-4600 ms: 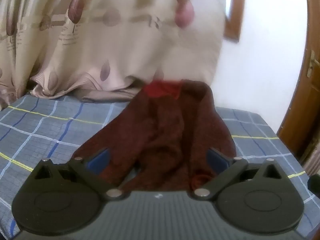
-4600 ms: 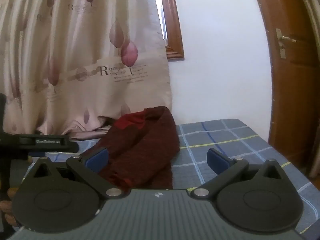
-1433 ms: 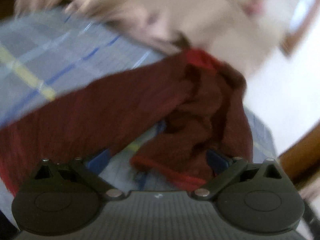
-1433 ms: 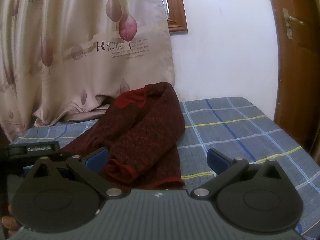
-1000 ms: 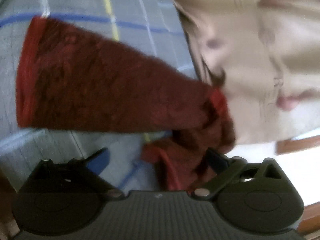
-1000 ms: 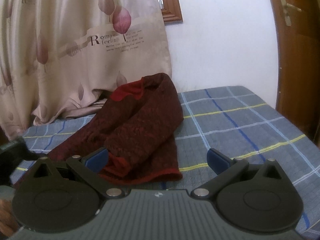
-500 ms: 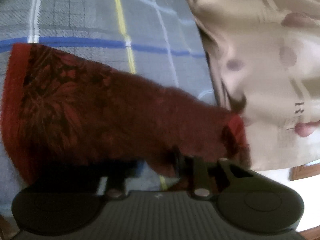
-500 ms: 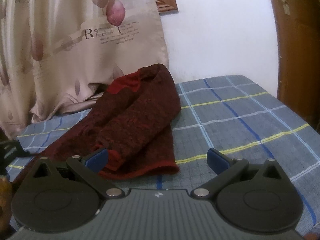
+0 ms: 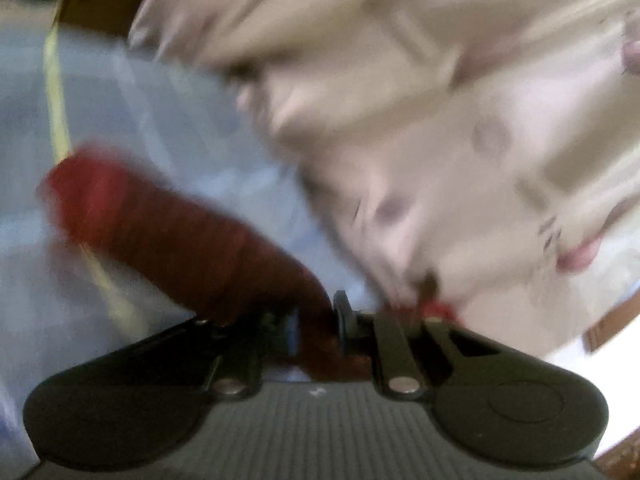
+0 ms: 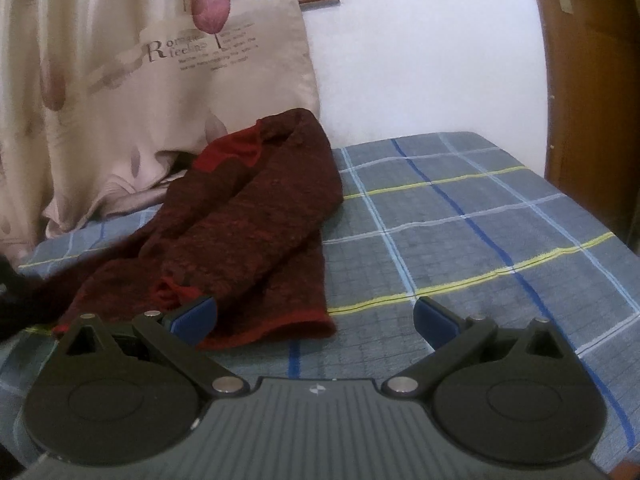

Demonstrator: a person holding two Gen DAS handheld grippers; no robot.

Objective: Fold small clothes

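The left gripper [image 9: 316,326], whose fingers had just been closing, pinched a bunched part of the maroon sweater [image 10: 248,216], which lay crumpled on the checked bed [image 10: 460,232] by the curtain [image 10: 120,80]. The right gripper [image 10: 314,314] hovered with fingers spread wide, gripping nothing, at the hem. With such a narrow pinch the knit could slip free, or the unpinned body could drag along and crumple the fold.

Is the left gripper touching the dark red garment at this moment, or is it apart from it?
Touching. In the left wrist view the left gripper, whose jaws have just been closing, pinches dark red garment fabric between its fingers; the cloth fills the narrow gap, despite the blur.
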